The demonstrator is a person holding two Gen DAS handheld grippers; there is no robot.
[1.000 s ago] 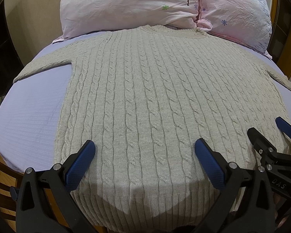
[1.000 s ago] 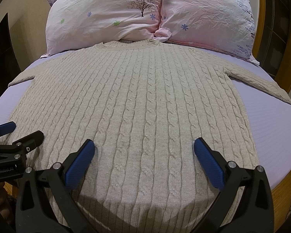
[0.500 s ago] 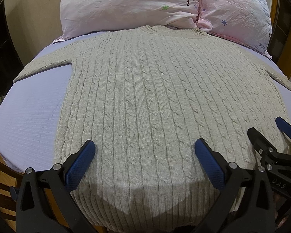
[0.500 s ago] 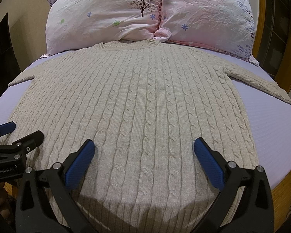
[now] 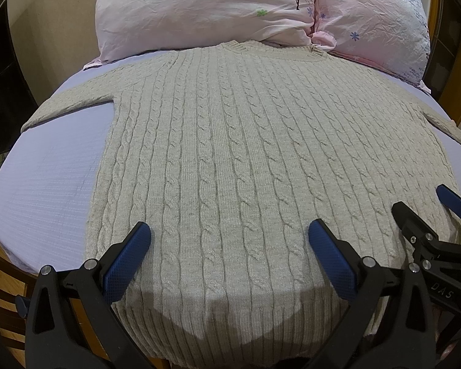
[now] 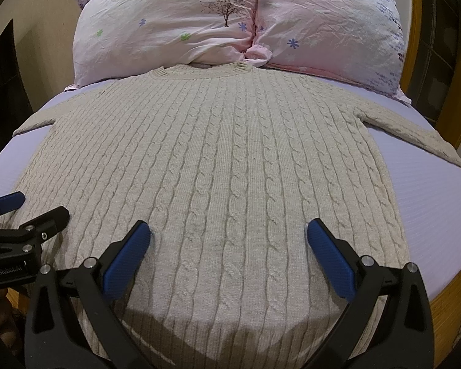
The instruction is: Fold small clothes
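- The bed [image 5: 43,178], sheeted in lilac with a wooden frame, serves as the folding surface; two pink floral pillows [image 6: 175,27] lean at its head.
- The cable-knit sweater [image 5: 246,153] lies flat on it, sleeves spread, neck toward the pillows, probably laid out ready for a first fold.
- The left gripper [image 5: 230,246] and right gripper [image 6: 227,243] hover over the hem, both gaping wide and holding nothing.

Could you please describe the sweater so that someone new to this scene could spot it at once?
Start at the bed with the lilac sheet. Below the two pink floral pillows lies the sweater, spread flat with sleeves out. It alone is beige and cable-knit; everything around it is smooth fabric.
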